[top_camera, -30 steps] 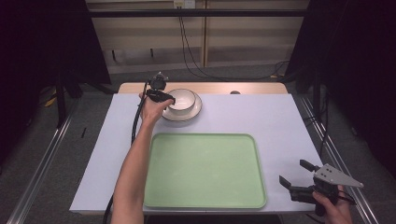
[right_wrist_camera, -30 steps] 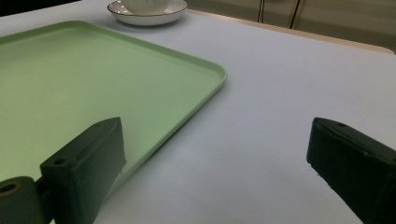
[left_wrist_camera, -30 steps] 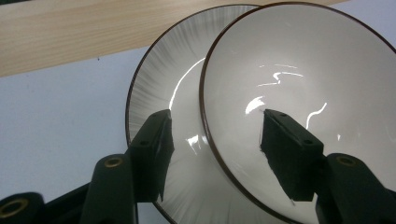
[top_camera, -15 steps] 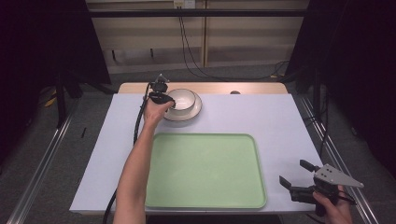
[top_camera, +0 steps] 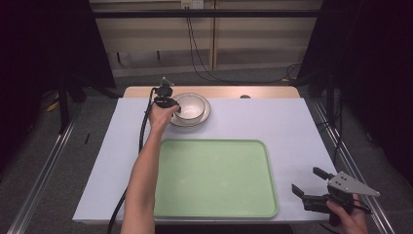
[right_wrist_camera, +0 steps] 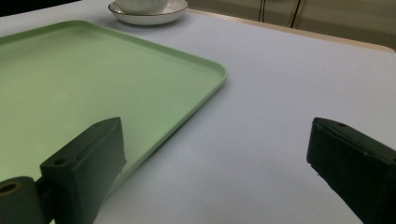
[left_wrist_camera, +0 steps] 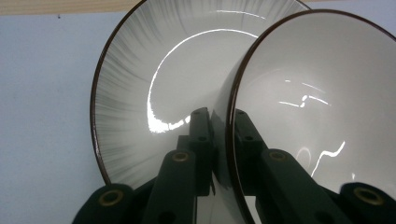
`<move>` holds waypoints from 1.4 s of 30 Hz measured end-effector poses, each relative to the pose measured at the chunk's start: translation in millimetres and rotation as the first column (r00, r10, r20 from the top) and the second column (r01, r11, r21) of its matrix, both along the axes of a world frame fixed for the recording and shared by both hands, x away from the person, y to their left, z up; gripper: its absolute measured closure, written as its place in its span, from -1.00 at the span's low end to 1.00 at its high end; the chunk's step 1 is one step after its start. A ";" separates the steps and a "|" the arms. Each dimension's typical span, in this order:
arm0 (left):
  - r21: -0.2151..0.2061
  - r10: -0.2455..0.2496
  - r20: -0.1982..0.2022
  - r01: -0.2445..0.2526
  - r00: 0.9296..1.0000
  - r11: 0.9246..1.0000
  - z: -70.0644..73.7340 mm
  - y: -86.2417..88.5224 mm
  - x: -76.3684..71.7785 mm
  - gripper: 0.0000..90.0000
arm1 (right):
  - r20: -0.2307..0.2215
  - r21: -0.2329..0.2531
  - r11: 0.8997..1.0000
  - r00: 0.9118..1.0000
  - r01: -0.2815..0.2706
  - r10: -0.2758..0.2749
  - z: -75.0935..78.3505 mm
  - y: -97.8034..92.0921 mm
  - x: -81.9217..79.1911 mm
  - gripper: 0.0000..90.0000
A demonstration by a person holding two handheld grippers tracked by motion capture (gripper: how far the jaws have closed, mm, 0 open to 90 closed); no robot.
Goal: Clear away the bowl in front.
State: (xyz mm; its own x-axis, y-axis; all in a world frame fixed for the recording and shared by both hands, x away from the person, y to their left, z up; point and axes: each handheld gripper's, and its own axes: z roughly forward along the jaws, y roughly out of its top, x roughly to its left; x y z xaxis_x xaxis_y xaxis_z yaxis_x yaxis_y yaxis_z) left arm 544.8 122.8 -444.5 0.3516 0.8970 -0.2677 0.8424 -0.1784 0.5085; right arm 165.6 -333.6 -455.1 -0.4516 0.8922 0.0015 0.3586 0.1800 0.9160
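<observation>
Dark curtains flank the room on both sides, pale wall panels and hanging cables close off the back, and in the middle stands your desk under a pale lilac-white cover, with a strip of bare wood along its far edge.

Item one: green tray, empty, lying at the near edge of the desk, roughly central.

Item two: saucer, white with a dark rim, at the far edge of the desk, left of centre, well apart from the tray.

Item three: bowl, white with a dark rim, sitting on the saucer. From the left gripper view it appears tilted against the saucer rather than sitting flat.

Item four: your left gripper, arm stretched forward over the left side of the desk. Its jaws are closed down to a narrow gap across the bowl's rim on the bowl's left side, one jaw inside the bowl and one outside, pinching the wall between them.

Item five: your right gripper, at the near right corner of the desk, just beside the tray's right edge. Its jaws stand wide apart with nothing between them, over bare cover.
</observation>
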 end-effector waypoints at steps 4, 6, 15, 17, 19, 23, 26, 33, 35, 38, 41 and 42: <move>0.009 -0.019 0.001 0.019 1.000 1.000 0.3 1.6 -0.2 0.81 | 0.001 0.000 1.000 1.000 0.003 -0.003 0.2 -0.4 -0.7 -0.91; -0.013 0.008 -0.014 -0.008 1.000 1.000 0.0 3.9 0.7 0.83 | 0.000 -0.001 1.000 1.000 0.005 -0.005 0.2 -0.5 -0.9 -0.91; -0.046 0.015 -0.027 -0.016 1.000 0.999 1.2 10.0 0.4 0.84 | -0.002 0.003 1.000 1.000 0.005 -0.005 0.1 -1.4 -1.3 -0.91; -0.037 0.011 -0.028 -0.012 1.000 0.999 1.7 11.8 0.6 0.84 | -0.001 0.002 1.000 1.000 0.006 -0.006 0.1 -1.4 -1.3 -0.91; -0.026 0.032 -0.032 -0.033 0.999 0.999 3.9 16.6 0.1 0.84 | -0.002 0.003 1.000 1.000 0.008 -0.008 0.0 -1.2 -1.1 -0.91; -0.034 0.048 -0.026 -0.048 0.999 0.998 5.0 22.8 -1.1 0.84 | -0.004 0.006 1.000 1.000 0.007 -0.007 0.0 -1.0 -0.8 -0.91; -0.043 0.045 -0.025 -0.046 0.999 0.998 6.1 24.6 -1.7 0.84 | -0.005 0.005 1.000 1.000 0.008 -0.008 -0.1 -0.8 -0.5 -0.91; -0.065 0.043 -0.007 -0.044 0.999 0.997 13.2 25.3 -3.0 0.84 | -0.007 0.006 1.000 1.000 0.006 -0.006 -0.2 -0.7 -0.1 -0.91; -0.072 0.041 0.005 -0.041 0.999 0.997 17.4 26.9 -3.5 0.84 | -0.003 0.005 1.000 1.000 0.005 -0.005 -0.1 -0.8 0.0 -0.91; -0.090 0.049 0.015 -0.048 0.999 0.995 21.5 29.6 -3.4 0.84 | -0.007 0.007 1.000 1.000 0.008 -0.008 -0.1 -0.7 0.0 -0.91; -0.090 0.052 0.009 -0.051 0.999 0.995 23.5 31.5 -3.4 0.84 | -0.007 0.007 1.000 1.000 0.002 -0.002 -0.2 -0.5 0.3 -0.91; -0.088 0.052 0.015 -0.051 0.999 0.995 25.1 32.5 -3.7 0.84 | -0.008 0.008 1.000 1.000 0.007 -0.007 -0.2 -0.6 0.8 -0.91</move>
State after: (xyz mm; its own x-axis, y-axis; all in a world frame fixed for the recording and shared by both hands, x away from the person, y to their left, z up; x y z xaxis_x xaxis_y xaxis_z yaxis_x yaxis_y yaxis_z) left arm 541.1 155.3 -419.4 0.3109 0.8875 -0.3401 0.8402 -0.0893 0.5349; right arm 166.4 -334.2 -455.3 -0.4451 0.8954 0.0124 0.3667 0.1697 0.9147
